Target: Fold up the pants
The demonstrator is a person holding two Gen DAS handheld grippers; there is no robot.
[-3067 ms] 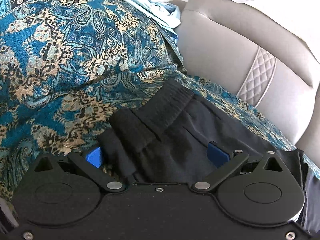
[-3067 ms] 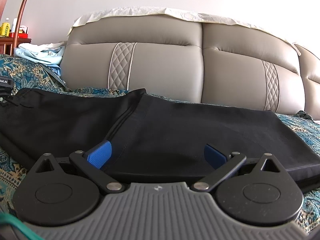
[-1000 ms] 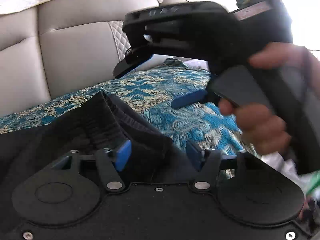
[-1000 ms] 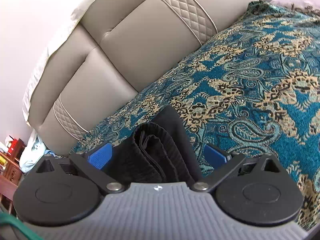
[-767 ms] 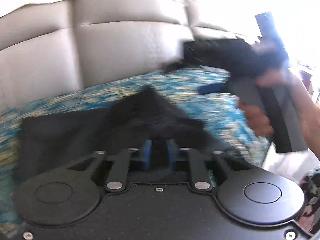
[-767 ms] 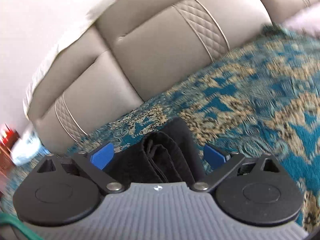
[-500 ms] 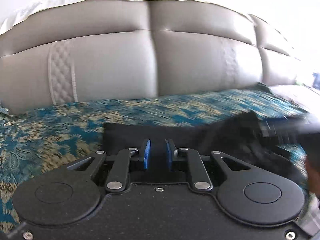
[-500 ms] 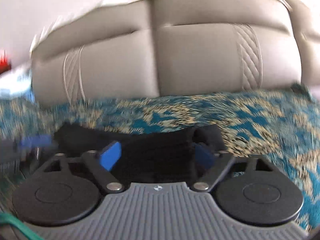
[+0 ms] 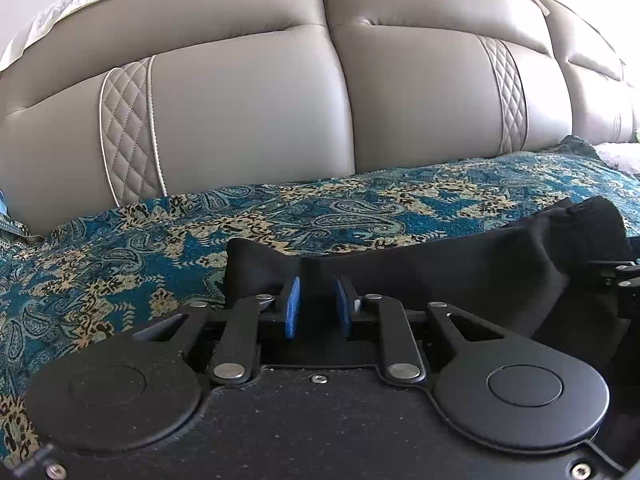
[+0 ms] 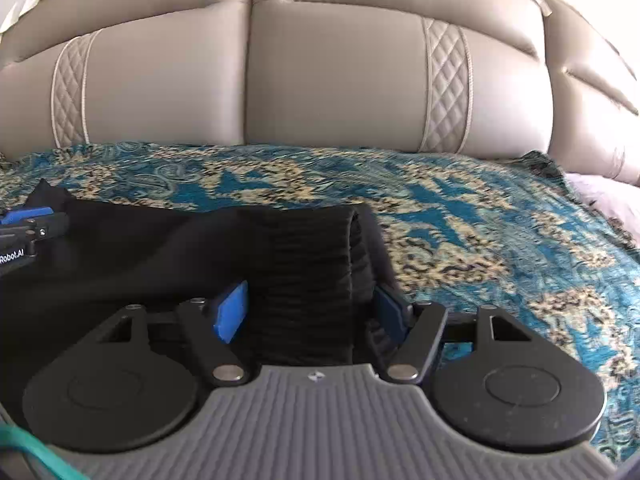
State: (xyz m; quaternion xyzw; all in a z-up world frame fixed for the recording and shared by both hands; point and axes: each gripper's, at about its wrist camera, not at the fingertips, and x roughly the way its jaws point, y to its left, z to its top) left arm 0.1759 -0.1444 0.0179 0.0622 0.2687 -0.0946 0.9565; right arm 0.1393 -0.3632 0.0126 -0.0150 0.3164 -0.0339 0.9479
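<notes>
Black pants (image 9: pixel 460 264) lie folded on a teal paisley bedspread (image 9: pixel 120 256). My left gripper (image 9: pixel 316 306) is shut on one end of the pants, its blue pads close together with black fabric between them. My right gripper (image 10: pixel 310 312) is shut on the bunched elastic waistband (image 10: pixel 308 264), its blue pads pressing the thick fold from both sides. The pants stretch between the two grippers. The left gripper's fingertips (image 10: pixel 28 216) show at the left edge of the right wrist view, and part of the right gripper (image 9: pixel 624 280) shows at the right edge of the left wrist view.
A padded grey leather headboard (image 9: pixel 256 100) with quilted strips stands behind the bed. The bedspread (image 10: pixel 500 240) extends to the right. A pale sheet (image 10: pixel 616 204) shows at the bed's far right edge.
Both grippers have swung to face the headboard and carried the pants across the bed. The left gripper went from open to shut on the fabric. The right gripper's pads have closed in on the waistband.
</notes>
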